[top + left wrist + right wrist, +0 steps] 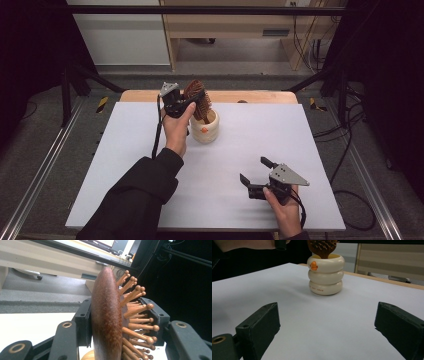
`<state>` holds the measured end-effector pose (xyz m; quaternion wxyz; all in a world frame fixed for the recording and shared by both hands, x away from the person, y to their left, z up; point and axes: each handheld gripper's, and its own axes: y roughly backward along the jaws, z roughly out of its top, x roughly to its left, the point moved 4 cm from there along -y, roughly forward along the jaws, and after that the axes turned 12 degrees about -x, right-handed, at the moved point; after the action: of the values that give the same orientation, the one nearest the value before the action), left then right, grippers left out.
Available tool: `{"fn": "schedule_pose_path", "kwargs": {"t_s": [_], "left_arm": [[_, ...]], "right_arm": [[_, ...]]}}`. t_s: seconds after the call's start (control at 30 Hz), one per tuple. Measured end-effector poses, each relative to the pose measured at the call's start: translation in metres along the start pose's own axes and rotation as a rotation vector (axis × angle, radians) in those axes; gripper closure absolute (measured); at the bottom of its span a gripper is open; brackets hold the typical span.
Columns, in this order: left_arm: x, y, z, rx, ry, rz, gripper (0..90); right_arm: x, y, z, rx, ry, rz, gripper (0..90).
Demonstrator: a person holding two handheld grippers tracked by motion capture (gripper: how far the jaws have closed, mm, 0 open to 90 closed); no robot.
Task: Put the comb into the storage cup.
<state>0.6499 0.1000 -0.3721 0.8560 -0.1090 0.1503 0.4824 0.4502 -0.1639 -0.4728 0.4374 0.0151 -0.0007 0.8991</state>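
Wooden hairbrush clamped between left tongs, over cream holder; right tongs agape, well apart.

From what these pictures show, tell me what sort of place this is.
Probably a lab recording station: a white-topped table inside black framing with dark curtains, loose cables on the floor, and a wooden desk behind.

- 1 wooden hairbrush, w/ wooden pins, nr far edge of table
- 1 cream ringed cup, same spot, brush standing in it
- 2 grippers: left gripper by far edge, right gripper nr near-right corner
- 1 white table sheet
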Motion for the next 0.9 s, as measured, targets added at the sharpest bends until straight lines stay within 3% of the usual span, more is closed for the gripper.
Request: {"fn": "schedule_pose_path", "kwargs": {"t_s": [0.9], "left_arm": [[0.009, 0.0021, 0.0014, 0.018, 0.019, -0.002, 46.9]], "right_arm": [[-0.0001, -0.0018, -0.0013, 0.007, -0.001, 0.002, 6.0]]}}
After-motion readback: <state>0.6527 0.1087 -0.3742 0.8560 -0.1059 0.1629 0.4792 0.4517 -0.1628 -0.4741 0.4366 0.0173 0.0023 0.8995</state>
